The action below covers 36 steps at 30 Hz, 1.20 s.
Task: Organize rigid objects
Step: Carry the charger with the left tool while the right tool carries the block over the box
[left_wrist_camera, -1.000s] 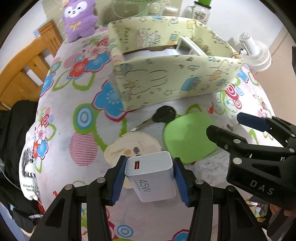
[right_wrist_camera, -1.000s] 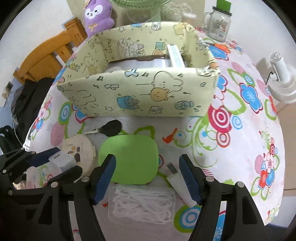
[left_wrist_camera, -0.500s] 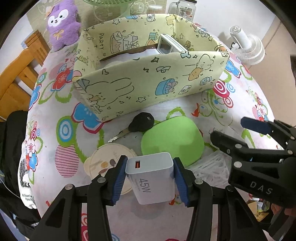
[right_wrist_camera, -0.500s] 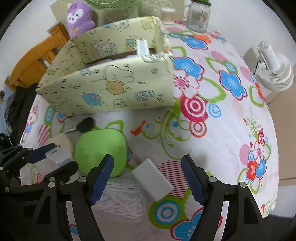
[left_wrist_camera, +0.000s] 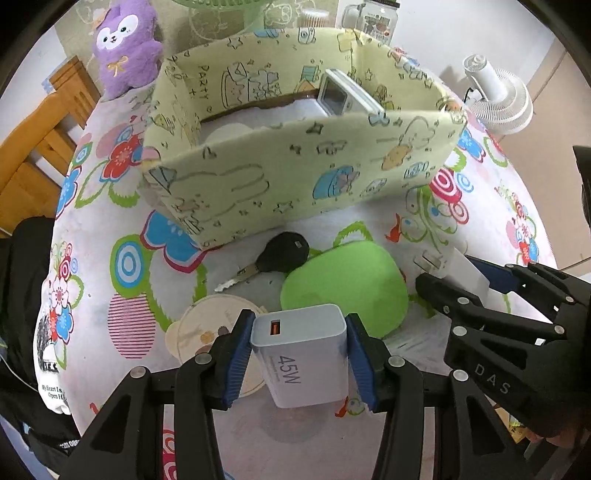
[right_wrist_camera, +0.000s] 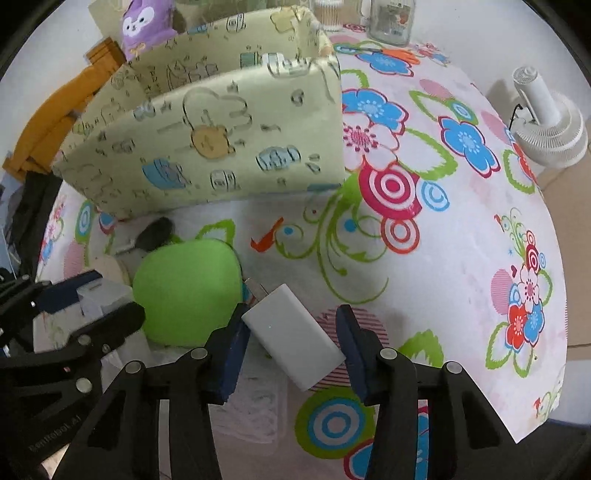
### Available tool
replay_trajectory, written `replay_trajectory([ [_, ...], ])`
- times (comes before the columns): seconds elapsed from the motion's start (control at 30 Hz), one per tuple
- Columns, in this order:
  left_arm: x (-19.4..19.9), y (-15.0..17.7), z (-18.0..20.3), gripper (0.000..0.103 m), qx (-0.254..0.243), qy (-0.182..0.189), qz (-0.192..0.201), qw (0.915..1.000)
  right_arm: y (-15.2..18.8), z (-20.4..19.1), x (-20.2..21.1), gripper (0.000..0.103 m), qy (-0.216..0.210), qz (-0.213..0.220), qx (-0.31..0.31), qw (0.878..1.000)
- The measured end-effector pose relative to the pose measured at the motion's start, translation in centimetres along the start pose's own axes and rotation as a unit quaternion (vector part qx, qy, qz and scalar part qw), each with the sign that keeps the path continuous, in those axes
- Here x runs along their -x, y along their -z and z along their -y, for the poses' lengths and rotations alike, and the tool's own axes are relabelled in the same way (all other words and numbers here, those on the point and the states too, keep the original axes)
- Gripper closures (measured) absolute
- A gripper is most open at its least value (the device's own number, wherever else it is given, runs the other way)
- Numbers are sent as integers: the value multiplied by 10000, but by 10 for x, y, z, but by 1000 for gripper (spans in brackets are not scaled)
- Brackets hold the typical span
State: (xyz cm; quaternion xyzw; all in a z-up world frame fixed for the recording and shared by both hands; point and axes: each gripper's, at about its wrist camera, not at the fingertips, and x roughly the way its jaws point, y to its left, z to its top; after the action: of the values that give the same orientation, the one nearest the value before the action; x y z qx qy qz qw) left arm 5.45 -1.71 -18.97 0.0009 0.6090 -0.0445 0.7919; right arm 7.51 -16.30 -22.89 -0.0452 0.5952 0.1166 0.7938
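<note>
My left gripper is shut on a white 45W charger, held above the flowered tablecloth. In the right wrist view my right gripper points down over a white plug adapter that lies slantwise on the cloth. Its jaws are closing, and the blue pads touch the adapter's opposite corners. A pale yellow cartoon-print box stands open behind, with a white device leaning inside it. A green oval case, a black key and a round cream disc lie in front of the box.
A clear case of white cord lies under the right gripper. A purple plush and a glass jar stand behind the box. A white fan stands off the table's right edge, a wooden chair to the left.
The right gripper moved right, from over the green case to the white adapter, and its jaws narrowed onto it. The left gripper kept its hold on the charger.
</note>
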Motion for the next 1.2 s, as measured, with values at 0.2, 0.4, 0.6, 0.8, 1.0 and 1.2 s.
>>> replay_trajectory([
  [0.2,13,-7,-6,54,127,84,126,9998,-14,-13,13,53,-60,218,99,9997],
  [0.4,25,-15,-8,55,63,-9,203,9998,-23,-17,24,53,-140,346,91,9993],
  [0.6,34,-21,-3,55,-51,-77,299,9995,-26,-15,35,53,-167,435,-7,9989],
  [0.8,53,-26,3,55,-200,-190,490,9984,-31,-12,51,53,-154,551,-38,9984],
  [1.0,77,-35,6,55,-231,-256,755,9966,-42,-12,76,53,-97,764,-15,9970],
  [1.2,98,-43,8,55,-226,-312,996,9943,-53,-12,99,53,-45,976,22,9952],
])
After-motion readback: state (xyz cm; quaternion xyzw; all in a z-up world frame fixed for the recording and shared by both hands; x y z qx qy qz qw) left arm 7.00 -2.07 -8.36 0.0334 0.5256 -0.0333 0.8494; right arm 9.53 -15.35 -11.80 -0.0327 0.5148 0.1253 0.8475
